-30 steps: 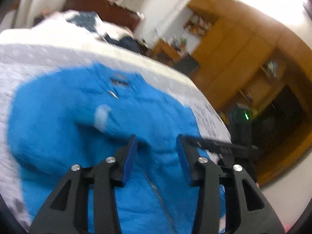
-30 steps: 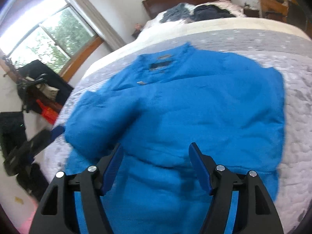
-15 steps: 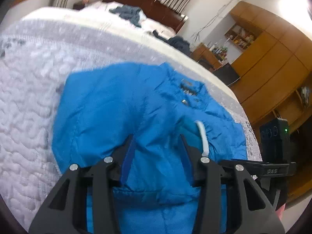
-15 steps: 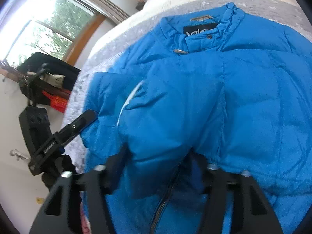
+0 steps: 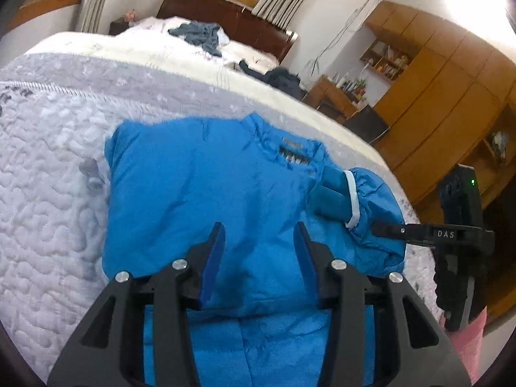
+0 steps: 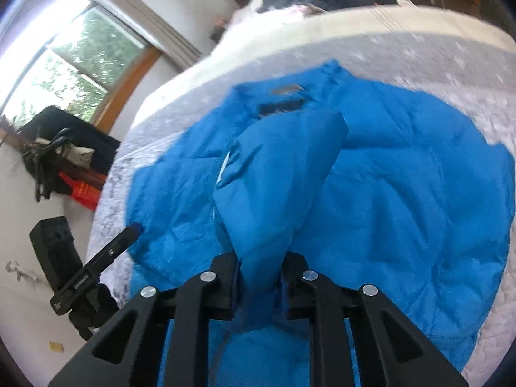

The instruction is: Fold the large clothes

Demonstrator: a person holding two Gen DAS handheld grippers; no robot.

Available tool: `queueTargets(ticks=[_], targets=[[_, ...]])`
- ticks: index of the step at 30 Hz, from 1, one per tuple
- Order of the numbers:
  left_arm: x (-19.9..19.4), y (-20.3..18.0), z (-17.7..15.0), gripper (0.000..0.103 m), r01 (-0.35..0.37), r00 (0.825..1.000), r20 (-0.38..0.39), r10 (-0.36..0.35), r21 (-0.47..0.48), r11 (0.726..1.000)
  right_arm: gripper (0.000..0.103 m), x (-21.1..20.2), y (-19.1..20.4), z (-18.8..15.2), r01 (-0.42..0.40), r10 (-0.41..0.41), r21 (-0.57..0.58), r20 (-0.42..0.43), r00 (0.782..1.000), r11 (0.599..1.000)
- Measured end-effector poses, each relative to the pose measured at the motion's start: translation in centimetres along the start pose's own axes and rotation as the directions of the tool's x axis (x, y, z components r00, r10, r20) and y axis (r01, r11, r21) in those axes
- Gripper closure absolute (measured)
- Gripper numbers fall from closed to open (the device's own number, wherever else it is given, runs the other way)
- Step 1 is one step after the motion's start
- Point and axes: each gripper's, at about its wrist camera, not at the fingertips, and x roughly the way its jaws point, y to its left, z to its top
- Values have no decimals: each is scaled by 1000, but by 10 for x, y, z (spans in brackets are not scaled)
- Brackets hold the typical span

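A bright blue padded jacket (image 5: 193,187) lies front-up on the quilted grey bedspread (image 5: 48,161), collar toward the headboard. My left gripper (image 5: 259,245) hangs open just over the jacket's lower chest, nothing pinched between its blue pads. On the right, my right gripper (image 5: 387,229) grips the jacket's sleeve (image 5: 377,200), whose white-edged cuff points back toward the collar. In the right wrist view the right gripper (image 6: 259,271) is shut on a bunched fold of that sleeve (image 6: 280,177), raised above the jacket (image 6: 419,209). The left gripper's tip (image 6: 130,230) shows at the jacket's left edge.
Dark clothes (image 5: 200,34) lie heaped near the wooden headboard (image 5: 225,16). Wooden wardrobes and shelves (image 5: 435,96) line the right wall. A window (image 6: 64,64) and black bags (image 6: 58,154) stand left of the bed. Bare quilt lies left of the jacket.
My right gripper has shut on the sleeve and lifted it up over the jacket's front. The left gripper stays open and has drawn back slightly.
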Motion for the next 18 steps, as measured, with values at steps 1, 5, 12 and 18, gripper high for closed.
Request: queueTargets(ticks=[1, 5, 12, 18], targets=[[5, 3, -1, 59, -12, 1000, -10, 12, -4, 1000, 83, 7, -9, 0, -8, 8, 26, -11, 1000, 1000], [14, 9, -2, 60, -24, 999, -22, 25, 2, 1000, 76, 20, -32, 0, -44, 47, 72, -34, 998, 996], [-4, -7, -1, 53, -112, 993, 31, 111, 50, 992, 53, -24, 1, -4, 239, -230, -65, 121, 966, 969], [-13, -23, -3, 47, -174, 983, 73, 167, 110, 979, 41, -15, 66, -4, 386, -340, -281, 197, 919, 879]])
